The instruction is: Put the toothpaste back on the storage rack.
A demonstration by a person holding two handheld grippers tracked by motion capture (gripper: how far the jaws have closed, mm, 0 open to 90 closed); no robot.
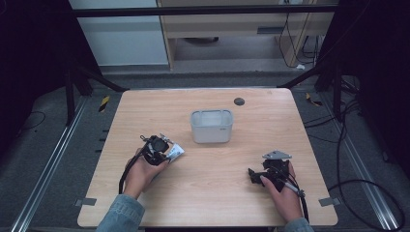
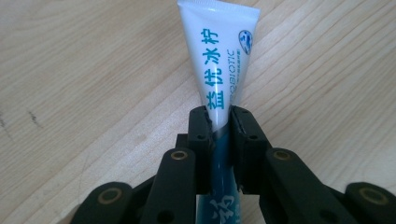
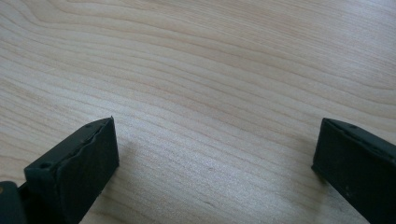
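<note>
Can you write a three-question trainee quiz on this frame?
1. True or false: the left gripper has its jaws shut on the white tube.
2. The right gripper is: A) holding the tube, B) open over bare table, C) inside the bin.
3. What stands near the middle of the table, beyond both grippers?

Key: 1 true. 2 B. 3 the translucent plastic bin.
</note>
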